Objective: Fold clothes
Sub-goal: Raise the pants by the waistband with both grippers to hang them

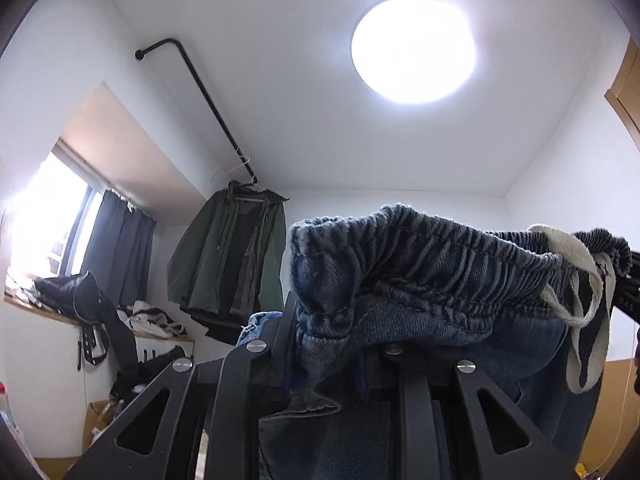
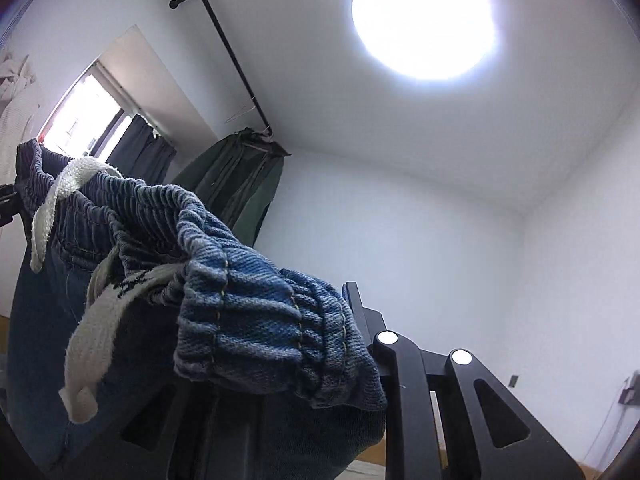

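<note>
Both grippers point up toward the ceiling, jeans (image 1: 420, 280) hanging between them by the elastic waistband. My left gripper (image 1: 332, 320) is clamped on one end of the waistband, denim bunched over its fingers. My right gripper (image 2: 320, 320) is clamped on the other end; its jaws sit tight on the fabric. White drawstring (image 2: 92, 336) dangles loose off the band. The legs drop out of view below, so I can't tell if they hang straight.

Step, as I judge it: lift and spread, before any fold. Next move calls for pulling the waistband taut and level, then lowering the jeans flat. Risk: the drawstring tangling, or the band slipping from one gripper.
</note>
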Action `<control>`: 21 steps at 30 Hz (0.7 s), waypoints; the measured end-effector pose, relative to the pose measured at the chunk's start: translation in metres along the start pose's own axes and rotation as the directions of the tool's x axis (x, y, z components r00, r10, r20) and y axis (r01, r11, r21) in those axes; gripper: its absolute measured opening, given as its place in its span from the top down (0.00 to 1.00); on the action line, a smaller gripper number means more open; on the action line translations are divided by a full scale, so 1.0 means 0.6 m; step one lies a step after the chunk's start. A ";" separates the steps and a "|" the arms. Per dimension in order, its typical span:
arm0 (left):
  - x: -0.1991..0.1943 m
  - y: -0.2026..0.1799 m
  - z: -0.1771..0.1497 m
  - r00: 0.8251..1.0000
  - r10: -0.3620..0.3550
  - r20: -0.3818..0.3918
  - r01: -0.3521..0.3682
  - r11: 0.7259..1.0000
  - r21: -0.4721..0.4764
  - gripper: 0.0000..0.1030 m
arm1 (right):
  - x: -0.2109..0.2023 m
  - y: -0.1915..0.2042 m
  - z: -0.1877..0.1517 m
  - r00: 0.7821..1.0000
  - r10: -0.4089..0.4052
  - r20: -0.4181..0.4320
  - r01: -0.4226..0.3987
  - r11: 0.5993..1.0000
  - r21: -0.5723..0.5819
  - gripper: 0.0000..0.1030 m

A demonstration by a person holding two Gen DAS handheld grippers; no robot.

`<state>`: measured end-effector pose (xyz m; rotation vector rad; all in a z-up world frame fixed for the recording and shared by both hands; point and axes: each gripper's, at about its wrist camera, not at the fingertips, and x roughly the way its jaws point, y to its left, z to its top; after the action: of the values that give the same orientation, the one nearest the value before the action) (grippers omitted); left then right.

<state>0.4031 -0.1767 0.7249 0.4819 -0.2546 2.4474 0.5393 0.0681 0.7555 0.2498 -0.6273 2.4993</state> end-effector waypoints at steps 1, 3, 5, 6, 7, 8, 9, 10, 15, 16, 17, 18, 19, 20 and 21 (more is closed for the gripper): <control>-0.008 -0.008 0.014 1.000 -0.001 0.023 0.001 1.000 0.013 0.78 | 0.001 -0.005 0.019 1.000 -0.028 0.012 0.028 1.000 -0.009 0.82; -0.015 -0.021 0.030 0.999 -0.009 0.049 0.008 1.000 0.016 0.78 | -0.019 -0.020 0.057 0.996 -0.073 0.047 0.073 0.997 -0.002 0.82; -0.007 -0.031 0.034 0.998 -0.010 0.056 0.010 1.000 0.003 0.78 | -0.025 -0.035 0.083 0.992 -0.111 0.066 0.111 0.994 0.011 0.82; 0.003 -0.034 0.033 0.999 -0.005 0.051 0.006 1.000 -0.008 0.78 | -0.025 -0.040 0.088 0.990 -0.124 0.064 0.123 0.992 0.020 0.82; 0.014 -0.037 0.031 0.999 -0.001 0.046 0.002 1.000 -0.019 0.77 | -0.024 -0.045 0.093 0.989 -0.137 0.063 0.135 0.990 0.028 0.82; 0.028 -0.040 0.024 0.999 0.008 0.035 -0.007 0.999 -0.032 0.77 | -0.024 -0.051 0.098 0.987 -0.149 0.061 0.147 0.988 0.037 0.82; 0.048 -0.046 0.011 1.000 0.018 0.015 -0.017 0.999 -0.028 0.76 | -0.022 -0.058 0.096 0.988 -0.144 0.060 0.141 0.988 0.057 0.82; 0.069 -0.053 -0.003 1.000 0.027 -0.005 -0.027 0.999 -0.023 0.76 | -0.012 -0.065 0.090 0.990 -0.133 0.050 0.129 0.988 0.091 0.82; 0.209 -0.066 -0.111 0.985 0.062 -0.158 -0.068 0.997 -0.033 0.76 | 0.095 -0.066 0.013 0.987 -0.138 -0.083 0.147 0.982 0.116 0.81; 0.239 -0.066 -0.133 0.981 0.058 -0.183 -0.068 0.997 -0.045 0.76 | 0.127 -0.068 -0.015 0.985 -0.132 -0.112 0.144 0.983 0.111 0.81; 0.265 -0.069 -0.154 0.981 0.052 -0.186 -0.063 0.997 -0.050 0.76 | 0.158 -0.070 -0.043 0.982 -0.126 -0.141 0.142 0.984 0.107 0.81; 0.289 -0.076 -0.174 0.983 0.065 -0.170 -0.073 0.996 -0.042 0.76 | 0.187 -0.083 -0.071 0.983 -0.099 -0.154 0.122 0.982 0.147 0.81; 0.307 -0.086 -0.195 0.987 0.084 -0.135 -0.090 0.995 -0.034 0.76 | 0.217 -0.095 -0.099 0.984 -0.071 -0.166 0.102 0.977 0.188 0.81; 0.325 -0.099 -0.218 0.991 0.095 -0.099 -0.097 0.995 -0.023 0.76 | 0.246 -0.108 -0.126 0.983 -0.042 -0.176 0.083 0.970 0.228 0.81; 0.349 -0.112 -0.244 0.991 0.109 -0.080 -0.109 0.994 0.001 0.76 | 0.274 -0.129 -0.154 0.984 -0.015 -0.179 0.067 0.956 0.285 0.81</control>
<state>0.2487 0.0328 0.6787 0.3769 -0.2573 2.5656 0.4405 0.2461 0.7536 0.1454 -0.1797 2.5323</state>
